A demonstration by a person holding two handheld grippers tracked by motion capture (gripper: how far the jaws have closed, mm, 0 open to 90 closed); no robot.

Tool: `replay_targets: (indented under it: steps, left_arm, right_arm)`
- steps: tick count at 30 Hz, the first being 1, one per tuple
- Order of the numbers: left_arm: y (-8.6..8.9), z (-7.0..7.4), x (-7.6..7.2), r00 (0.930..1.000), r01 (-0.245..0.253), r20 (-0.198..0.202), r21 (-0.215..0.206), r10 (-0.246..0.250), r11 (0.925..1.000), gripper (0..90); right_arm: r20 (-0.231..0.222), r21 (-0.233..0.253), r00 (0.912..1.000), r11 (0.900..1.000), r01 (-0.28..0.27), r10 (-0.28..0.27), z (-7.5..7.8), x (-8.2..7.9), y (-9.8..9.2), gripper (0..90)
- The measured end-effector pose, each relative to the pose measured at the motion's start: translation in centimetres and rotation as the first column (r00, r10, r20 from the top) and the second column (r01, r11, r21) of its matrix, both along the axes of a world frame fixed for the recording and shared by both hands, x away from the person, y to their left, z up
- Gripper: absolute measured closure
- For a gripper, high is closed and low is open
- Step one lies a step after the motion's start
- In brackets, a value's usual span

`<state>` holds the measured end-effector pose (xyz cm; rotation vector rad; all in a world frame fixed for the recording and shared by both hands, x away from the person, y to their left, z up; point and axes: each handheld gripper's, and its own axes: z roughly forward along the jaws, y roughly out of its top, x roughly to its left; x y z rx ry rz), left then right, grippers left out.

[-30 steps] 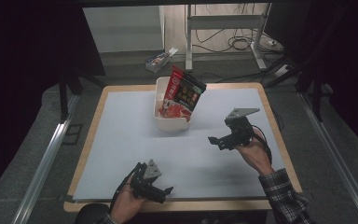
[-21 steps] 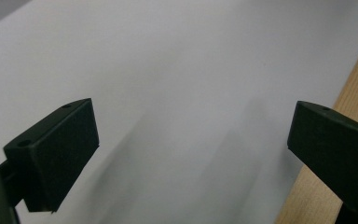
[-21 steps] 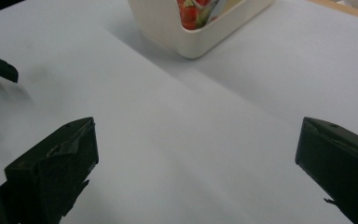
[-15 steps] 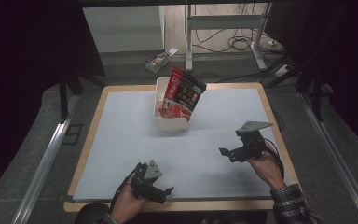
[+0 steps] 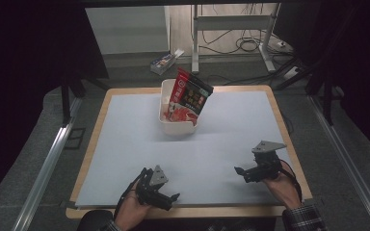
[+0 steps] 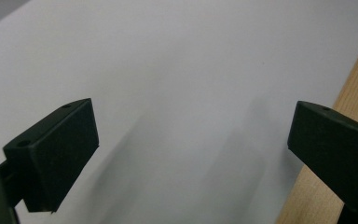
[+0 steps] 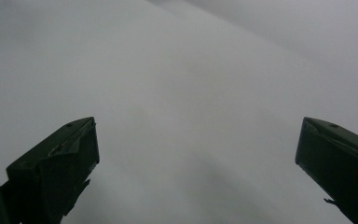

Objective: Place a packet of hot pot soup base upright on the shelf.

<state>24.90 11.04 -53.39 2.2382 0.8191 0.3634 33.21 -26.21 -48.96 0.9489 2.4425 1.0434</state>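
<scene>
A red and black snack bag (image 5: 189,97) stands tilted in a white bin (image 5: 166,123) at the far middle of the white table top (image 5: 125,144). My left gripper (image 5: 172,198) lies low near the front edge, held by a hand, jaws open with nothing between them; its own view has the gripper (image 6: 193,154) over bare white surface beside the wooden rim (image 6: 335,158). My right gripper (image 5: 240,172) rests at the front right, far from the bin. The right gripper (image 7: 198,168) stands open over blurred white surface with nothing in it.
A wooden frame (image 5: 289,139) borders the table. Behind the table, on the floor, lie a small box (image 5: 166,59), cables (image 5: 250,45) and metal stand legs (image 5: 265,33). Metal rails (image 5: 43,168) run along both sides.
My right gripper has drawn back from mid-table toward the front right edge and lowered. The left gripper and the bag in the bin have stayed put.
</scene>
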Motion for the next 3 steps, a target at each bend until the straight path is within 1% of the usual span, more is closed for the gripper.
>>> replay_targets:
  steps: [3]
  left_arm:
    - [-0.06, 0.05, 0.06, 1.0, 0.002, 0.005, 0.001, -0.002, 1.0, 1.6]
  right_arm:
    - [0.003, -0.001, 1.0, 1.0, 0.004, -0.004, -0.02, -0.05, -0.18, 0.0]
